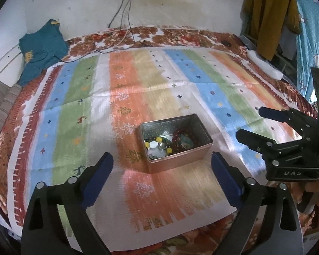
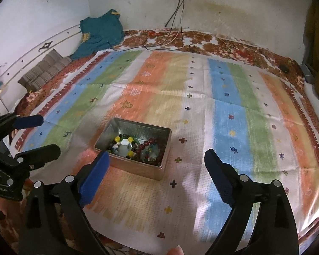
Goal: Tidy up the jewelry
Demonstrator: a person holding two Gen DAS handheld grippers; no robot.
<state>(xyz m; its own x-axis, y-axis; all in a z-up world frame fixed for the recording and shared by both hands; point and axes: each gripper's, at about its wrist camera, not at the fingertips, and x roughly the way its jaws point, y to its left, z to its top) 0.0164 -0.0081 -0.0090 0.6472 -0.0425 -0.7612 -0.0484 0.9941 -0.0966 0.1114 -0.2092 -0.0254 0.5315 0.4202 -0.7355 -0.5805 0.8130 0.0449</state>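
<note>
An open rectangular metal tin (image 1: 203, 137) sits on a striped mat (image 1: 125, 78) on a bed. It holds several bead pieces (image 1: 176, 140) in dark red, yellow, green and white. The tin's rim also shows in the right wrist view (image 2: 136, 124), with the beads (image 2: 138, 145) inside. My left gripper (image 1: 161, 159) is open and empty, just in front of the tin. My right gripper (image 2: 156, 157) is open and empty, its left finger (image 2: 95, 174) at the tin's near left corner. Each gripper also shows in the other's view, the right one (image 1: 251, 121) and the left one (image 2: 44, 133), both open.
A teal garment (image 1: 41, 48) and striped cushions (image 2: 44, 70) lie at the far left by the wall. Cables (image 1: 125, 31) hang from a wall socket onto the bed. A white object (image 1: 263, 63) lies at the bed's right edge, below hanging clothes (image 1: 268, 14).
</note>
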